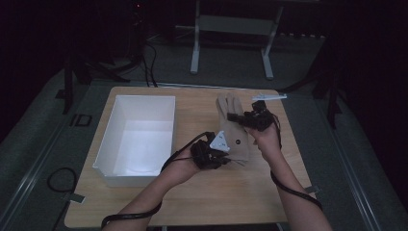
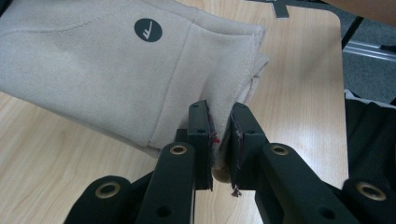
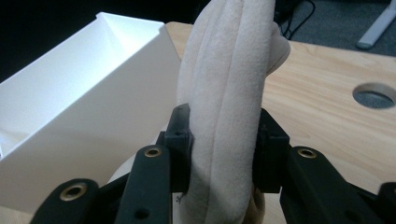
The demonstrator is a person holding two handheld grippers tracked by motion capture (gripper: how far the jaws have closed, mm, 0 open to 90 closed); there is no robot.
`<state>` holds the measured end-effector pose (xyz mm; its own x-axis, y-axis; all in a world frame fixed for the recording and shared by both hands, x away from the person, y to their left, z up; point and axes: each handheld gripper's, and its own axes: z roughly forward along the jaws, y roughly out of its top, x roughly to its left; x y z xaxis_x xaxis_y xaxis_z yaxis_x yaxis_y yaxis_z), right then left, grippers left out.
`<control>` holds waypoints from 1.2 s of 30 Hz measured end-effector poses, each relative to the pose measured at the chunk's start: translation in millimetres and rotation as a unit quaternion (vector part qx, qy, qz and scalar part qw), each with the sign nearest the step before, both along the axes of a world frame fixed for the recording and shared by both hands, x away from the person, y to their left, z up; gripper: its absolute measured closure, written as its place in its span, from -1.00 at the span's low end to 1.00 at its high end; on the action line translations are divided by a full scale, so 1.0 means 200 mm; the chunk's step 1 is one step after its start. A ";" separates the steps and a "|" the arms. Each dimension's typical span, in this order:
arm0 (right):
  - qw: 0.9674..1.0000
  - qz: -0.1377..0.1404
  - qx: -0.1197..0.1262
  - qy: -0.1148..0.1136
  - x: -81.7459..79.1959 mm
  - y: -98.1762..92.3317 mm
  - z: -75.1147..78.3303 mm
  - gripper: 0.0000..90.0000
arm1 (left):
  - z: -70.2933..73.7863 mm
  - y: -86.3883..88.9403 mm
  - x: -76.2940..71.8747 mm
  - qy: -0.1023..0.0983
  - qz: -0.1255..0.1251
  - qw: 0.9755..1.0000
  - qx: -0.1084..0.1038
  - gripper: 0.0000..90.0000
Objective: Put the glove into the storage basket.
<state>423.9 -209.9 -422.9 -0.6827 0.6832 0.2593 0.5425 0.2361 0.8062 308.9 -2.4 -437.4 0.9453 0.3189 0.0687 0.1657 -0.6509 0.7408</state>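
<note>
L gripper [image 2: 220, 140]: jaws nearly closed, pinching the cuff edge of the beige glove [image 2: 121, 74]. R gripper [image 3: 224, 140]: jaws partway open, clamped on the glove's bunched finger end, fabric filling the gap. In the high view the glove [image 1: 235, 132] spans betw. both grippers, L gripper [image 1: 230, 161] at its near end, R gripper [image 1: 233, 117] at its far end, above the wooden table [image 1: 216, 192]. White bin [image 1: 137, 134] sits to the left, near the glove.
</note>
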 end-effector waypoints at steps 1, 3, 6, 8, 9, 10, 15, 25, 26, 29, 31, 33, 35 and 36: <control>1.000 0.001 0.000 -0.003 0.00 0.01 0.01 0.44 | 0.01 0.01 0.00 0.001 0.001 1.000 0.000 0.81; 1.000 0.005 0.002 -0.004 0.00 0.04 0.02 0.44 | 0.02 0.04 0.00 -0.001 0.002 1.000 0.002 0.81; 1.000 0.011 0.004 -0.007 0.00 0.09 0.04 0.44 | 0.03 0.08 -0.01 0.002 0.007 1.000 0.003 0.81; 1.000 0.015 0.005 -0.010 0.00 0.13 0.05 0.44 | 0.04 0.11 -0.01 0.001 0.012 1.000 0.004 0.81; 1.000 0.016 0.007 -0.009 0.00 0.14 0.05 0.44 | 0.04 0.13 -0.01 0.002 0.013 1.000 0.005 0.81; 1.000 0.018 0.010 -0.010 0.00 0.16 0.06 0.44 | 0.05 0.14 -0.02 0.002 0.016 1.000 0.005 0.81; 0.999 0.030 0.011 -0.013 0.00 0.25 0.08 0.44 | 0.09 0.23 -0.04 -0.002 0.026 1.000 0.010 0.81; 0.998 0.056 0.012 -0.022 0.01 0.46 0.16 0.44 | 0.14 0.42 -0.08 -0.011 0.064 0.998 0.007 0.81; 0.998 0.059 0.011 -0.023 0.02 0.48 0.17 0.44 | 0.15 0.44 -0.09 -0.012 0.067 0.998 0.008 0.81; 0.998 0.064 0.011 -0.022 0.02 0.55 0.18 0.44 | 0.16 0.48 -0.09 -0.014 0.074 0.997 0.012 0.81; 0.997 0.069 0.013 -0.020 0.03 0.58 0.19 0.44 | 0.17 0.52 -0.10 -0.016 0.078 0.997 0.014 0.81; 0.997 0.071 0.014 -0.020 0.03 0.62 0.20 0.44 | 0.17 0.55 -0.10 -0.017 0.083 0.996 0.014 0.81; 0.997 0.075 0.014 -0.019 0.03 0.66 0.20 0.44 | 0.18 0.58 -0.11 -0.017 0.088 0.996 0.014 0.81; 0.997 0.077 0.013 -0.020 0.04 0.68 0.20 0.44 | 0.18 0.60 -0.11 -0.016 0.089 0.996 0.014 0.81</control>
<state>431.2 -74.6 -382.4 -0.7895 0.5625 0.2457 0.4684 0.2933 0.8334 286.8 117.8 -401.7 0.8708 0.4791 0.1100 0.2568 -0.6341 0.7293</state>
